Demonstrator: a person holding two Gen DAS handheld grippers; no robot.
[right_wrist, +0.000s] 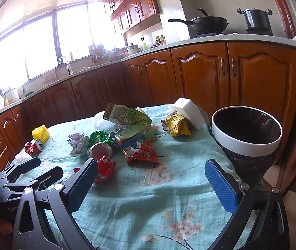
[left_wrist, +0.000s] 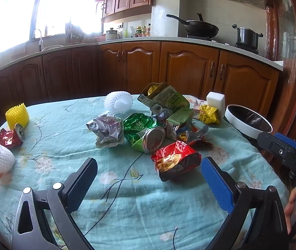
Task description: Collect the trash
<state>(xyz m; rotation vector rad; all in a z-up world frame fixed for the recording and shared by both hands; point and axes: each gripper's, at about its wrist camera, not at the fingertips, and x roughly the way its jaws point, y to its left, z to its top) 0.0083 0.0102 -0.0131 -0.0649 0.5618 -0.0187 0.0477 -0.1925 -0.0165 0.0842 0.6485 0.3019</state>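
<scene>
Trash lies in a heap on the teal floral tablecloth [left_wrist: 127, 204]: a red snack bag [left_wrist: 176, 162], a crushed silver can [left_wrist: 154, 139] on a green wrapper [left_wrist: 137, 125], crumpled grey paper [left_wrist: 106, 131], a green carton [left_wrist: 166, 100], a yellow packet [left_wrist: 208, 113]. My left gripper [left_wrist: 149, 179] is open and empty, just short of the red bag. My right gripper [right_wrist: 151, 179] is open and empty over bare cloth. A white-rimmed bin with a black liner [right_wrist: 246, 131] stands at the table's right edge; it also shows in the left wrist view [left_wrist: 247, 120].
A crushed red can [left_wrist: 10, 137], yellow foam net [left_wrist: 17, 115] and white foam nets [left_wrist: 1, 160] [left_wrist: 117, 102] lie at the left and back. A white sponge block [left_wrist: 215, 102] stands by the bin. Wooden kitchen cabinets [right_wrist: 200, 70] run behind the table.
</scene>
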